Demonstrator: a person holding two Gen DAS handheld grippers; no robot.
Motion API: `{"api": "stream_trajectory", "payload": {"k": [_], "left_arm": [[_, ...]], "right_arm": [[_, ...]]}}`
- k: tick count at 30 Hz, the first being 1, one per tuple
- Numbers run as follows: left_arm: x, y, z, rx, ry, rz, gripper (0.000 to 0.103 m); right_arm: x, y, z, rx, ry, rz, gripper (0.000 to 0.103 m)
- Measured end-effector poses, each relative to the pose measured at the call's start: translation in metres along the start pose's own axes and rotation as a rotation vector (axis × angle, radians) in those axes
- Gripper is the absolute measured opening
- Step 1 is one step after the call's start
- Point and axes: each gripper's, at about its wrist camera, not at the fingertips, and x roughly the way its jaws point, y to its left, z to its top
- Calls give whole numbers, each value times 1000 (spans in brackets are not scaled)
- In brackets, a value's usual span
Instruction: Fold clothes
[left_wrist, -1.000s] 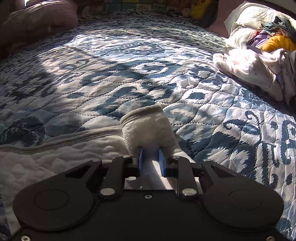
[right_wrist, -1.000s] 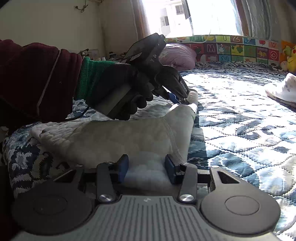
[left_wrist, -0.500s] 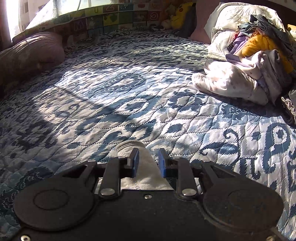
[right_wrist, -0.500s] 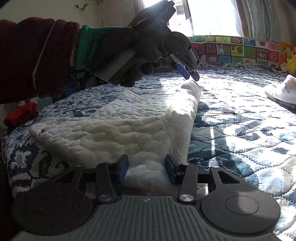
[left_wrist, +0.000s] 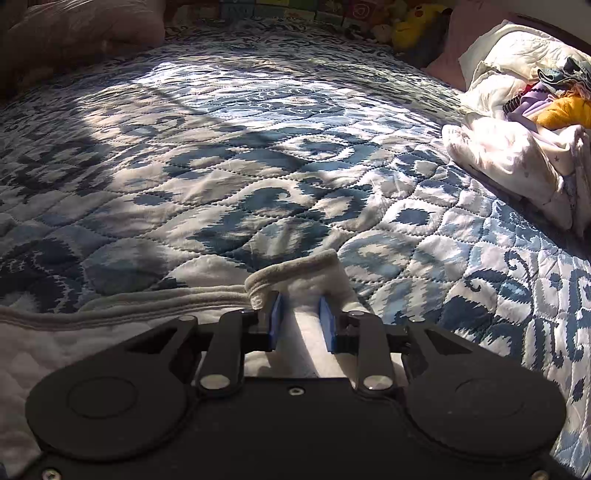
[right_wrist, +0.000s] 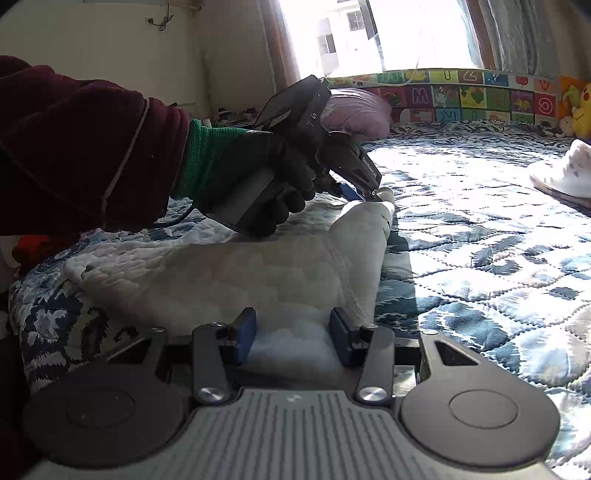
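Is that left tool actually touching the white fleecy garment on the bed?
Touching. In the right wrist view, the left tool has its tips pressed into the white garment at its far corner, with no gap visible.

A bed (left_wrist: 258, 155) under a blue-and-white quilt fills the room. Sun pours through a window (right_wrist: 388, 33) at 12 o'clock, above an alphabet mat (right_wrist: 480, 96); cream wall (right_wrist: 110, 44) at 10 o'clock.
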Motion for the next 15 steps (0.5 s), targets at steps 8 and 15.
{"api": "stream_trajectory", "payload": {"k": [8, 15], "left_arm": [[-44, -19, 10, 45, -22, 35, 26], [-79, -47, 2, 129, -92, -33, 27]], "right_arm": [[2, 4, 0, -2, 5, -6, 46], [3, 3, 0, 3, 7, -5, 46]]}}
